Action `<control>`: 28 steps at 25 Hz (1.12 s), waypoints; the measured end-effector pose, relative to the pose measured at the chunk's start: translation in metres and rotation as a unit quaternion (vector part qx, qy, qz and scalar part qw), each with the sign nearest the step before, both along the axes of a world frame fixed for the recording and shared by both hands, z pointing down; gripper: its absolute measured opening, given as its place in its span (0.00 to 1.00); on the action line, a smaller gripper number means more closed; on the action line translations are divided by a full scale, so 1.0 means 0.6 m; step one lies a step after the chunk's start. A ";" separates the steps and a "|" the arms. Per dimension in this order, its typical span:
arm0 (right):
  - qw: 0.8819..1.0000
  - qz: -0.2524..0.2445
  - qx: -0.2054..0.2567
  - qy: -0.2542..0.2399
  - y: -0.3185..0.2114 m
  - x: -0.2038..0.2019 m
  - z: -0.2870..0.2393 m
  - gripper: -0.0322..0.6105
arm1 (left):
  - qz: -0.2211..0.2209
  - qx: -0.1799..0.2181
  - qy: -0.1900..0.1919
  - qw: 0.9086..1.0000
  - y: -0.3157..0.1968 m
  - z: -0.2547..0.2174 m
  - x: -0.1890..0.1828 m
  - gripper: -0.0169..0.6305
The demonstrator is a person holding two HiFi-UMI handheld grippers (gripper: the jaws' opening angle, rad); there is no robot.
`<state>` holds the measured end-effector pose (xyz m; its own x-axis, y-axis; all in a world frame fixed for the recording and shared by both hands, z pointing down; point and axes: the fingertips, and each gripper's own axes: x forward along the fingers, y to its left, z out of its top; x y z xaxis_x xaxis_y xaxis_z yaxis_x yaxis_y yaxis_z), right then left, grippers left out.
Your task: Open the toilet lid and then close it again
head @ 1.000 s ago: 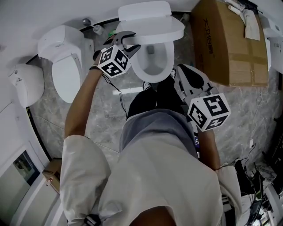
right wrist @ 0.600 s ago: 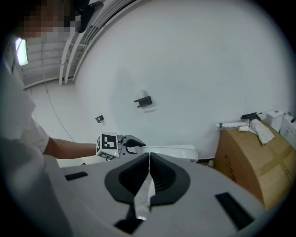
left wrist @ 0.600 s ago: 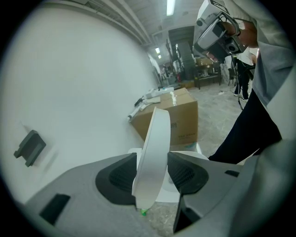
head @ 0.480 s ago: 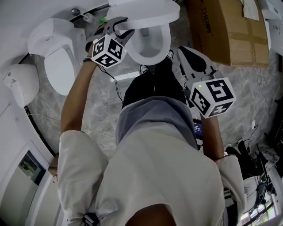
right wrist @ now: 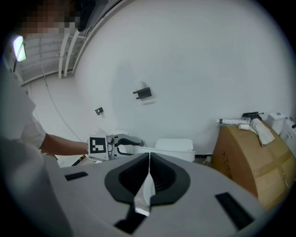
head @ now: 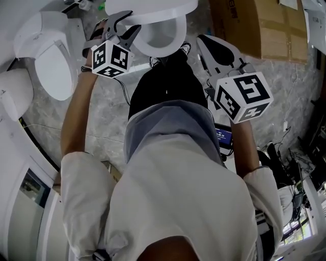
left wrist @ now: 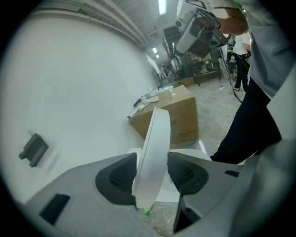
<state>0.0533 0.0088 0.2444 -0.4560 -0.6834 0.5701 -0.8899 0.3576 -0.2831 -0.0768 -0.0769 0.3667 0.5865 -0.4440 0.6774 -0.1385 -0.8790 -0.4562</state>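
The left tongs (head: pixel 126 21) are clenched on the front edge of the toilet lid (head: pixel 163 6), which hangs part-raised over the bowl (head: pixel 179 31), its length running away from them toward the tank (right wrist: pixel 175 144). The right tongs (head: pixel 204 43) are clenched on nothing, well apart from it, so lowering falls to the left hand.

Your left claw (left wrist: pixel 151 162): pads pressed on both faces of the white toilet lid (left wrist: pixel 156 134), seen edge-on | brown cardboard box (left wrist: pixel 181 115) behind the lid, by the white wall (left wrist: pixel 69 92) | dark bracket (left wrist: pixel 33 149) on that wall
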 end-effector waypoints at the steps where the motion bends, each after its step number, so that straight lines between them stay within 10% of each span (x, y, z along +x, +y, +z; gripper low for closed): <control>1: 1.000 -0.003 -0.001 0.001 0.001 0.000 0.002 0.07 | -0.001 0.003 0.001 1.000 0.005 0.001 0.000 0.32; 28: 0.998 -0.036 -0.058 0.002 0.018 -0.004 0.104 0.07 | 0.009 0.039 -0.024 0.999 0.106 0.106 0.003 0.32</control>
